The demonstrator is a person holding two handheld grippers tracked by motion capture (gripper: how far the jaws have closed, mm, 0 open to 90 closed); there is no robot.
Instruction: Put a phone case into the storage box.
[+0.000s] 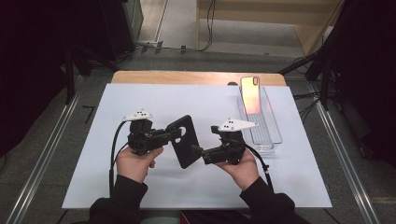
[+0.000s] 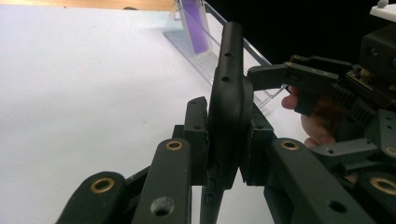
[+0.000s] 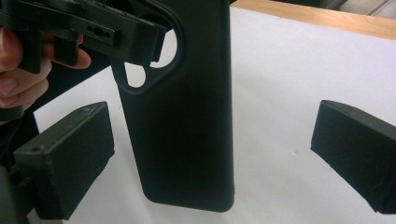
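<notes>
A black phone case point(image 1: 184, 140) with a round camera cutout is held up above the white sheet, and my left gripper point(image 1: 169, 135) is shut on its upper edge. In the left gripper view the case point(image 2: 227, 107) stands edge-on between the closed pads, gripper point(image 2: 224, 144). My right gripper point(image 1: 197, 152) is open at the case's lower right side. Its own view shows the case's back point(image 3: 187, 116) between the two wide-apart pads, gripper point(image 3: 215, 154). A phone point(image 1: 251, 94) leans upright in a clear tray point(image 1: 270, 133) at the right rear.
A white sheet point(image 1: 140, 100) covers most of the wooden table point(image 1: 187, 77). Metal rails run along both sides of the table. The tray point(image 2: 180, 44) with the phone point(image 2: 196, 25) stands behind the case in the left gripper view.
</notes>
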